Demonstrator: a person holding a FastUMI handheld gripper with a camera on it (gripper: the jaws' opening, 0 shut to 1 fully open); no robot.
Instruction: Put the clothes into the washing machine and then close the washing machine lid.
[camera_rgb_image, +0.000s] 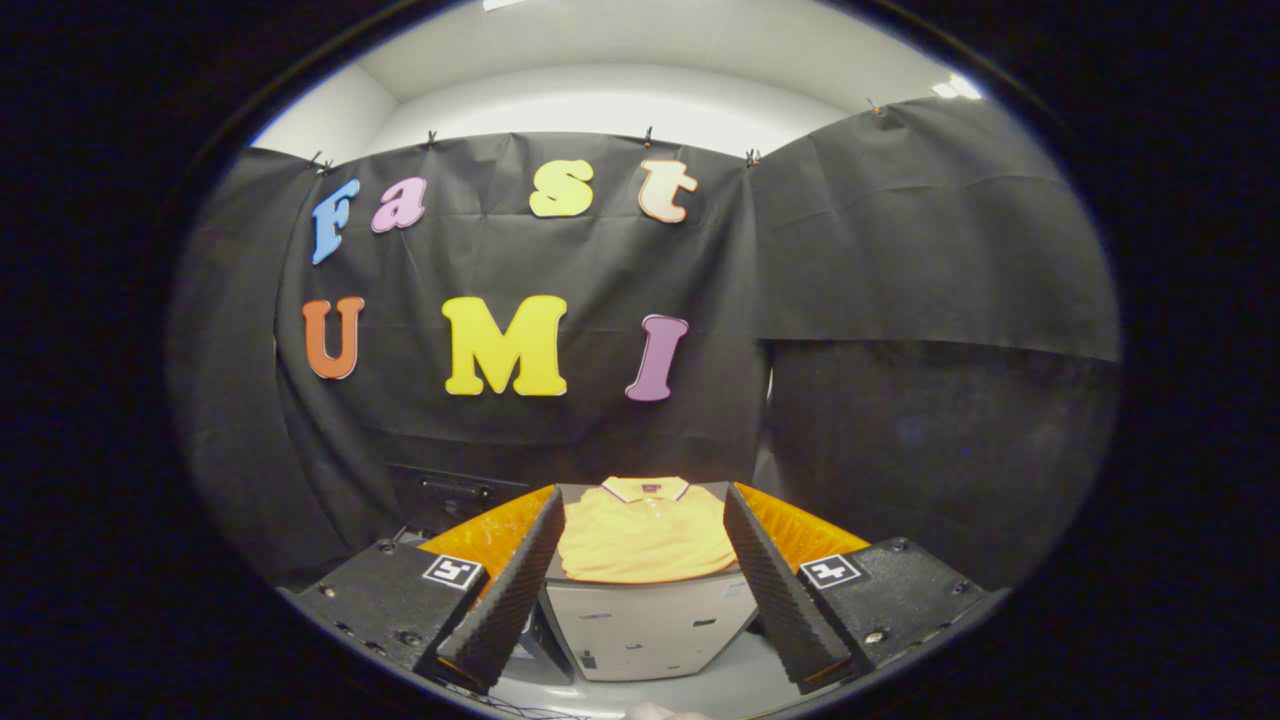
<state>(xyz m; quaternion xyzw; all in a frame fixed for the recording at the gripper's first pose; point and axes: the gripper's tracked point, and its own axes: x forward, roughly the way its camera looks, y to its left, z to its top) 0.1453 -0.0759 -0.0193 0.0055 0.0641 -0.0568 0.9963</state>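
Task at its outset: folded yellow polo shirt (645, 535) lies on top of the washing machine (650, 625), untouched.

The gripper (645, 590) jaws stand released and wide, framing the shirt at 12 o'clock just ahead. Loading and lid-closing both remain. A dark box (445, 495) sits at 10 o'clock; nothing appears to block the approach.

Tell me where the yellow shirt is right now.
In the gripper view, the yellow shirt lies folded on top of the grey washing machine, ahead of the open hand-held gripper and framed between its two fingers, untouched.
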